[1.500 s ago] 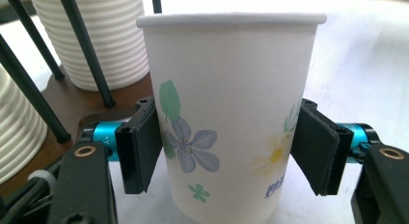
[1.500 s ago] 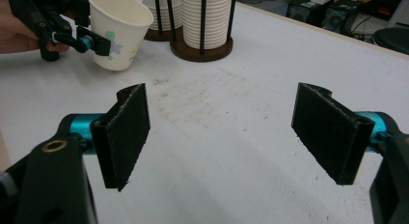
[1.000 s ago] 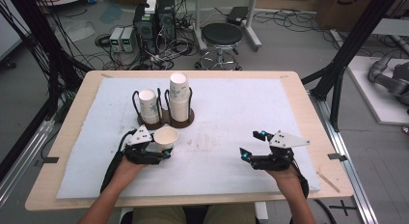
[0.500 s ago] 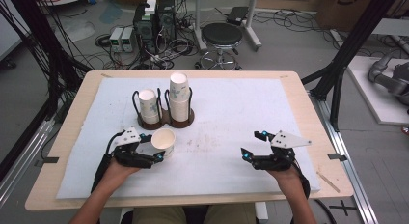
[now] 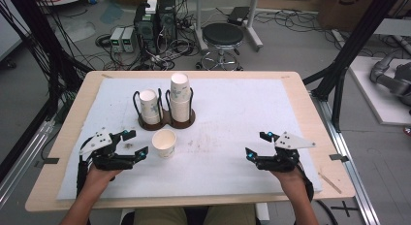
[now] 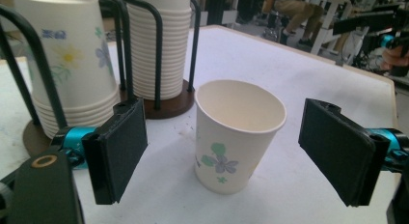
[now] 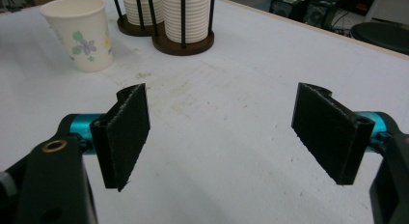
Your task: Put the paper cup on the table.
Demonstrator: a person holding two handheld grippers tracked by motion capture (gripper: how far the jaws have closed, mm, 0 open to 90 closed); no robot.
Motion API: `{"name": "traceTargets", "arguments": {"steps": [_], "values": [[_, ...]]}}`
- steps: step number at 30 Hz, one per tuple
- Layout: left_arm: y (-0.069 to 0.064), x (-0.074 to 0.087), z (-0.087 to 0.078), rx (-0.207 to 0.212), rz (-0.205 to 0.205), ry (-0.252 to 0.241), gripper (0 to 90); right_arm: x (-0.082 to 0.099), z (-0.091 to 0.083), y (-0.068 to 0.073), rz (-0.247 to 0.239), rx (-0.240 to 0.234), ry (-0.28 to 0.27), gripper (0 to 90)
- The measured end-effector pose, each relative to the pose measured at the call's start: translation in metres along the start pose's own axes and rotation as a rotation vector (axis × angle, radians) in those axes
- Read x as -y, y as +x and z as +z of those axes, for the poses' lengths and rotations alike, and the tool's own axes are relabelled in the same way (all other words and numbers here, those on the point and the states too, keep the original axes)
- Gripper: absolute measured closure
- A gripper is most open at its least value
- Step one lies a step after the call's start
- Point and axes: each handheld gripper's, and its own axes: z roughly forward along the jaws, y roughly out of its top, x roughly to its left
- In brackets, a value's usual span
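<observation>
A single paper cup (image 5: 164, 142) with a flower print stands upright on the white mat, just in front of the cup holder. My left gripper (image 5: 134, 145) is open a little to the cup's left, not touching it. Ahead of its spread jaws the cup (image 6: 237, 135) stands free in the left gripper view. Two stacks of upside-down cups, a short one (image 5: 150, 107) and a tall one (image 5: 179, 96), sit in a brown holder with black wire posts. My right gripper (image 5: 257, 145) rests open and empty at the right of the mat. The cup (image 7: 80, 33) is at the upper left of the right gripper view.
The white mat (image 5: 232, 108) covers most of the wooden table (image 5: 295, 82). Faint dirt marks are on the mat near the middle. Beyond the table are a black stool (image 5: 222, 37), electronics boxes and cables on the floor. Black frame posts stand at both sides.
My left gripper held the cup tilted a second ago. The cup now stands upright on the mat, and the left gripper has opened and drawn back to the left. The right gripper stayed put.
</observation>
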Motion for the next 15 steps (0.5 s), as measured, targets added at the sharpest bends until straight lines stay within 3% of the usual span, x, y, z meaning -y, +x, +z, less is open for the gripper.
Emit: {"name": "traceTargets", "arguments": {"steps": [5, 15], "values": [[0.004, -0.002, -0.008, -0.029, -0.003, -0.058, 17.4, 0.004, -0.002, -0.003, 0.020, 0.011, -0.006, 21.7], [0.012, 0.000, -0.024, -0.097, -0.002, -0.092, 18.0, 0.006, -0.005, -0.006, 0.030, 0.030, -0.016, 21.7]]}}
